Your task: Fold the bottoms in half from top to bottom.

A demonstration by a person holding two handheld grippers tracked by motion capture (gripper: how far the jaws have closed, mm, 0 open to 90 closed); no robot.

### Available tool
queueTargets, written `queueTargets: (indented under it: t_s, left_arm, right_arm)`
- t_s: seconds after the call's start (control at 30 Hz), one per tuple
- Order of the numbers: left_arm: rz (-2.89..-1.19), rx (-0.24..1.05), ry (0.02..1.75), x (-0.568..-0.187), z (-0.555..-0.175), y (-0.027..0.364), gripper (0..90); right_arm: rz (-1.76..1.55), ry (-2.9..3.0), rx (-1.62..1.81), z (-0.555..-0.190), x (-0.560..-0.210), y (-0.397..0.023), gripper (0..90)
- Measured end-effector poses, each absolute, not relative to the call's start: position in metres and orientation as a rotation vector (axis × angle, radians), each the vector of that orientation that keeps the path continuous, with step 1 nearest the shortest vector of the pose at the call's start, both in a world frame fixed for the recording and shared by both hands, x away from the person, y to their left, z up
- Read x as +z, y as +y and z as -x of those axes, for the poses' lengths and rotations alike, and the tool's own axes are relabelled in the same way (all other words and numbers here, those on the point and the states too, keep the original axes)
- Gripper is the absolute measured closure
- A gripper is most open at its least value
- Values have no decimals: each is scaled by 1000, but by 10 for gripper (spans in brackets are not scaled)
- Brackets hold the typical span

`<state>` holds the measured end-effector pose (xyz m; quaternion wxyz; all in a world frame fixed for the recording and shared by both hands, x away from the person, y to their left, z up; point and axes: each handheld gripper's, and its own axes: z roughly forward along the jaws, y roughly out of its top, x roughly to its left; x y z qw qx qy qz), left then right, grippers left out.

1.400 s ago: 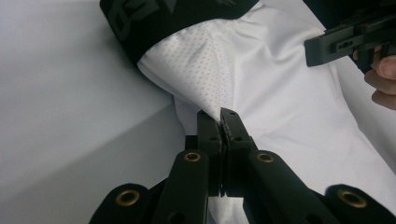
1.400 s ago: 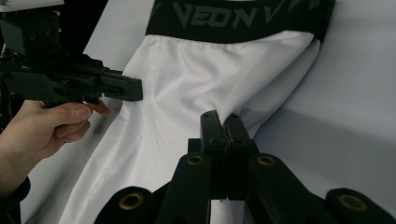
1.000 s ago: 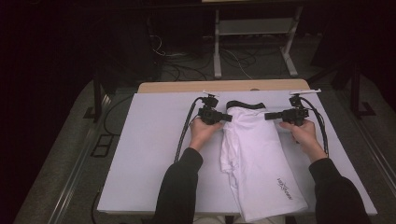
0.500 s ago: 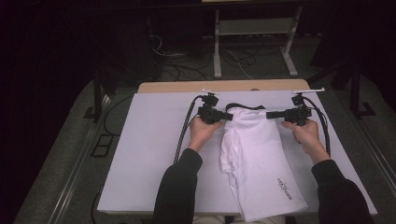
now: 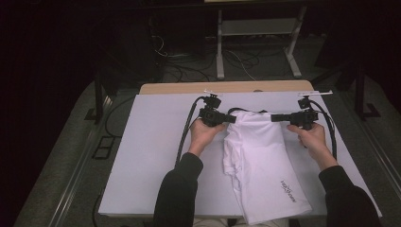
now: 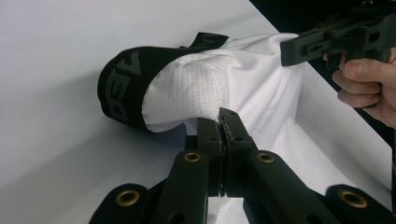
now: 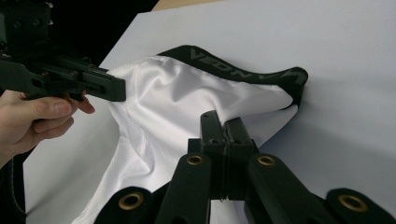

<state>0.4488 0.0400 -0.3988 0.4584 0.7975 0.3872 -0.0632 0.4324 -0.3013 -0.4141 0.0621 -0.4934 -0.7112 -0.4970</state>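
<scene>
Gripping the soft, limp white shorts (image 5: 265, 161) near the black waistband (image 7: 233, 65), both grippers' jaws stay clamped on fabric, left gripper (image 5: 231, 119), right gripper (image 5: 275, 117).

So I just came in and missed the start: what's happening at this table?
A person is handling white shorts with a black waistband on a white table, one hand-held gripper per hand. The left hand-held gripper and the right hand-held gripper are each shut on the fabric near the waistband, at opposite sides. The top of the shorts is raised and spread between them; the legs lie on the table toward the person.
</scene>
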Motion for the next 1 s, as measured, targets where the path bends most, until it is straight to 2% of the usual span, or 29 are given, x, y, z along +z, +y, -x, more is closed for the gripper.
queueTargets:
  t_s: [1.0]
  left_arm:
    - [-1960,-178,852,-389,-414,39,869]
  right_arm:
    - [1448,-2185,-1549,-398,-412,-309,880]
